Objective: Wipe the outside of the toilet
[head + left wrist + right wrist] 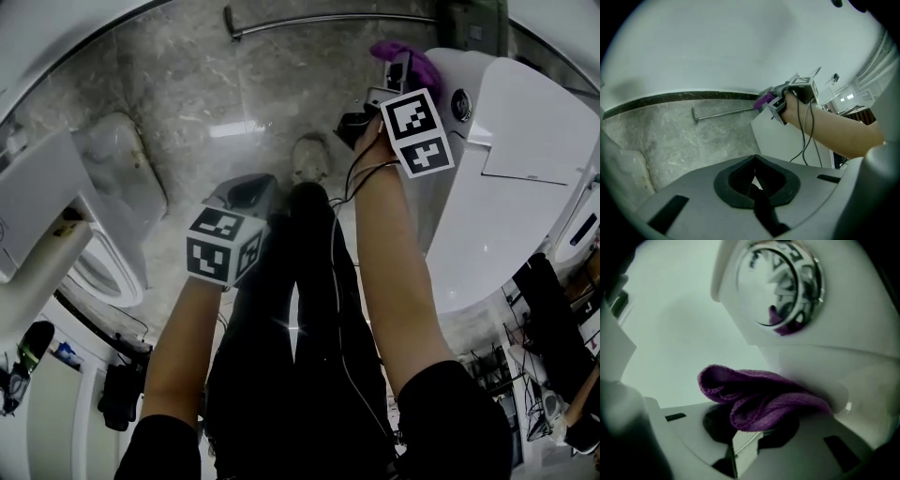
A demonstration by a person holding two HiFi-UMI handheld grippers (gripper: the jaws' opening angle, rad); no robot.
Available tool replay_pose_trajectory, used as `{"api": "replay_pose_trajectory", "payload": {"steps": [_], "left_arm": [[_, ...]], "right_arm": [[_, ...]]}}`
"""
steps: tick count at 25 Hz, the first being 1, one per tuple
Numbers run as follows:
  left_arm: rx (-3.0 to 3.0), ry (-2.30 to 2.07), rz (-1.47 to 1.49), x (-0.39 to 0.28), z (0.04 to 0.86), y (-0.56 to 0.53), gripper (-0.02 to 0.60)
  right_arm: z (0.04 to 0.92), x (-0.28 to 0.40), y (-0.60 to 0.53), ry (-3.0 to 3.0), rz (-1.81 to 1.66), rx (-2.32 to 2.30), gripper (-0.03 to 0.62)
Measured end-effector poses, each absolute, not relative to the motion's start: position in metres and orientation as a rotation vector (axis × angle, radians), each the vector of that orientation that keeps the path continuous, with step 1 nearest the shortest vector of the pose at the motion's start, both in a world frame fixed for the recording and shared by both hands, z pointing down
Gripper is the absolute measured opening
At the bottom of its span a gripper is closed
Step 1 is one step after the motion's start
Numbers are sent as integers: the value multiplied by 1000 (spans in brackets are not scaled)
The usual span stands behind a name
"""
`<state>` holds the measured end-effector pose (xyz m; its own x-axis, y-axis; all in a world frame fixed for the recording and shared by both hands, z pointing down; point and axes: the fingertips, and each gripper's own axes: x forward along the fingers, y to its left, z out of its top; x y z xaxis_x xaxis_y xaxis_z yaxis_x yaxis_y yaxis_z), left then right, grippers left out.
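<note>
The toilet [506, 187] stands at the right of the floor [216, 94] and another fixture [112, 216] at the left, with the person's legs [300, 309] between them. The right gripper [389, 77] is at the toilet's near side, beside the flush button [785, 287]. The cloth [759, 399] in its jaws touches the toilet below that button. The left gripper [246, 192] is well apart, over the floor beside the legs. A rail [724, 112] lies behind, near the wall's foot.

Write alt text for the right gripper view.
The right gripper holds a purple cloth against the white toilet, just under its round chrome flush button in the picture.
</note>
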<state>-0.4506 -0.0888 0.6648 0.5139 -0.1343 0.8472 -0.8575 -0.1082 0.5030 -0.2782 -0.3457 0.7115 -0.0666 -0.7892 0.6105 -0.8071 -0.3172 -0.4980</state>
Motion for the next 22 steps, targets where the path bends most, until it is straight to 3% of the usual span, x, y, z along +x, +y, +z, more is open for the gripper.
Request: {"api": "replay_pose_trajectory", "payload": {"steps": [6,11,22], "left_arm": [[1659,-917,746,-450,643,-99,11],[1709,-958,709,-440,590,-94,11],[1947,-1026,608,-369,323,-85,10]], "right_arm": [[657,-301,-325,-2036,1118,1954,64],[561,-289,-281,-2124,992,1929,64],[286,-227,-147,-2100,788,2071,64]]}}
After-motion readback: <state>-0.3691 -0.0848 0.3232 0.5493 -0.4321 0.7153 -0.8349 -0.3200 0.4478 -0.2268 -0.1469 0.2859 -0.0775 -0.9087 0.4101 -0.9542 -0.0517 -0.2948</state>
